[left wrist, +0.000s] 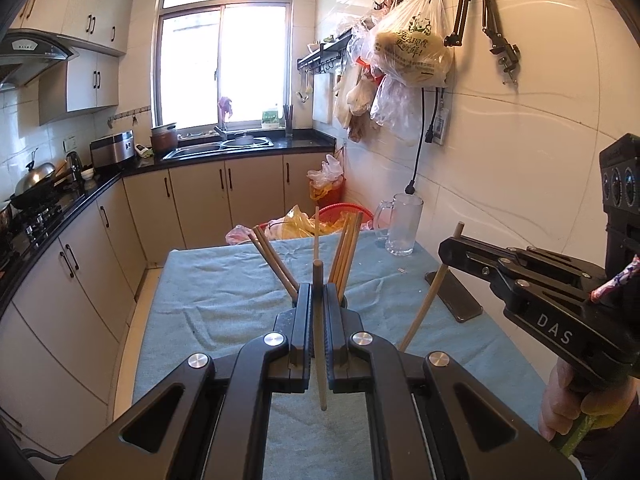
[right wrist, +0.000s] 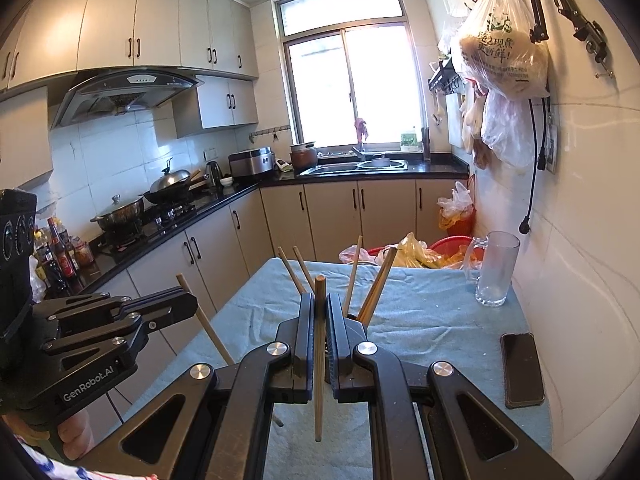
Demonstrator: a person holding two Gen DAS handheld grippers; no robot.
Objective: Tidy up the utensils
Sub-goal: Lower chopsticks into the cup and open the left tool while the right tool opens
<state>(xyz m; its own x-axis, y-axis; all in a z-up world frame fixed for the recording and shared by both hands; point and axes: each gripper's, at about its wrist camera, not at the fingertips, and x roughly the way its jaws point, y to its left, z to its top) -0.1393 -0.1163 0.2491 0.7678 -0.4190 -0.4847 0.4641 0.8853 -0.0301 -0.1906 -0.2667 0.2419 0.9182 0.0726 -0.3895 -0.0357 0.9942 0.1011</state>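
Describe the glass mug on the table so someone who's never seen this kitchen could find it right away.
Start at the table covered with a blue towel that stands against the white tiled wall. At its far corner by that wall stands the glass mug, upright and apparently empty. It is the only clear, handled vessel there: the dark phone lies flat nearer the camera, and the wooden chopsticks stand further left.

Two grippers, the left gripper [left wrist: 318, 300] and the right gripper [right wrist: 319, 304], each clamp one chopstick [left wrist: 319, 344] [right wrist: 319, 360]. About five more chopsticks [right wrist: 376, 284] stand behind them at frame centre. One glass mug [right wrist: 496, 272] and one phone [right wrist: 522, 368] sit at right on one blue cloth [right wrist: 420, 320].
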